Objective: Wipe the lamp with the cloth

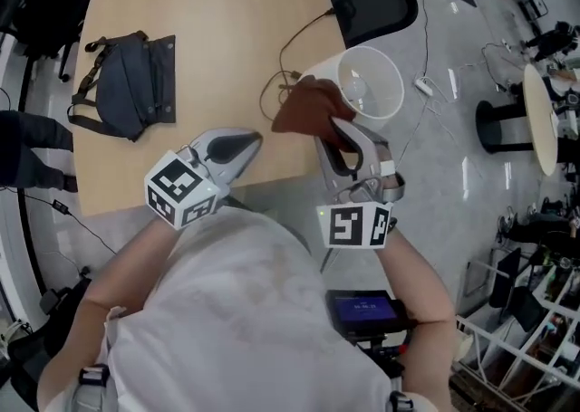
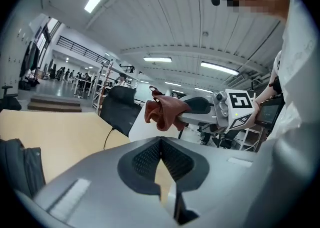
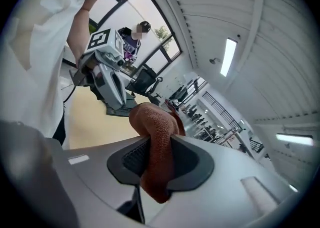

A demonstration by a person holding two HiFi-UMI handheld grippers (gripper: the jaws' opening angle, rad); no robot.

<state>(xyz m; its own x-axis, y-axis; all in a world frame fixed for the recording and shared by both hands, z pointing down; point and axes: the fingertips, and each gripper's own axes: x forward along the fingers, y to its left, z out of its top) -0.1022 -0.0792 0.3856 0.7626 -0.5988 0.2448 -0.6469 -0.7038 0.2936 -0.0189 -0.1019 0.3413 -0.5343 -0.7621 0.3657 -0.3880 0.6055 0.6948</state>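
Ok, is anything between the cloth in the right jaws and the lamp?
Nothing visible. The cloth, clamped in the right gripper, overlaps the left side of the lamp in the head view; whether it touches is unclear. The left gripper, shut and empty, is off to the left, clear of both.

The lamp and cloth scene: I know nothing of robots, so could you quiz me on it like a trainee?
1. True or false: the left hand-held gripper holds the cloth.
2. In the head view, what lies on the table at its left? A bag; B mug; C book.
3. What colour is the shade of the lamp?
Key: 1 false, the right hand-held gripper clamps it; 2 A; 3 white.
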